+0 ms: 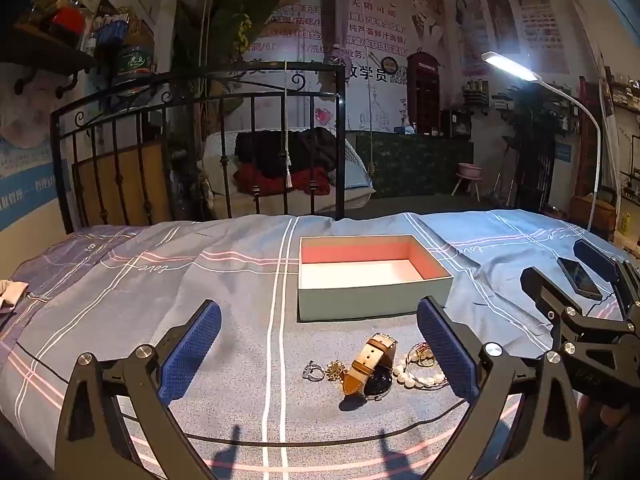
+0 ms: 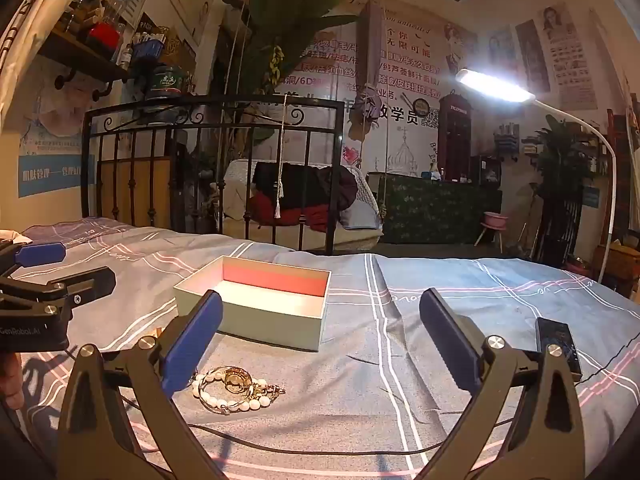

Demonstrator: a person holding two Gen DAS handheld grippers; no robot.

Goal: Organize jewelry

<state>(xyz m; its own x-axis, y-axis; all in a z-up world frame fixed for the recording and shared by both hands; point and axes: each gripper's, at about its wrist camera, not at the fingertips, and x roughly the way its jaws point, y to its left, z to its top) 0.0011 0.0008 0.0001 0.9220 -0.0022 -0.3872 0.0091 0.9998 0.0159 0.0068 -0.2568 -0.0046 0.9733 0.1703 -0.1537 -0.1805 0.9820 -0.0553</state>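
An open pale green box (image 1: 374,298) with a pink and white inside stands on the bed; it also shows in the right wrist view (image 2: 276,322). In front of it lie a watch with a tan strap (image 1: 372,364), a silver ring (image 1: 313,371), a gold piece (image 1: 335,370) and a pearl bracelet (image 1: 420,378). The pearl bracelet (image 2: 228,394) lies just right of my right gripper's left finger. My left gripper (image 1: 320,348) is open and empty, just above the jewelry. My right gripper (image 2: 320,338) is open and empty.
A blue-grey checked bedsheet (image 1: 160,280) covers the bed. A dark phone (image 2: 558,346) lies at the right. A black cable (image 2: 320,446) runs across the front. A black iron bed frame (image 1: 200,152) stands behind, and a lit lamp (image 2: 494,84) at the right.
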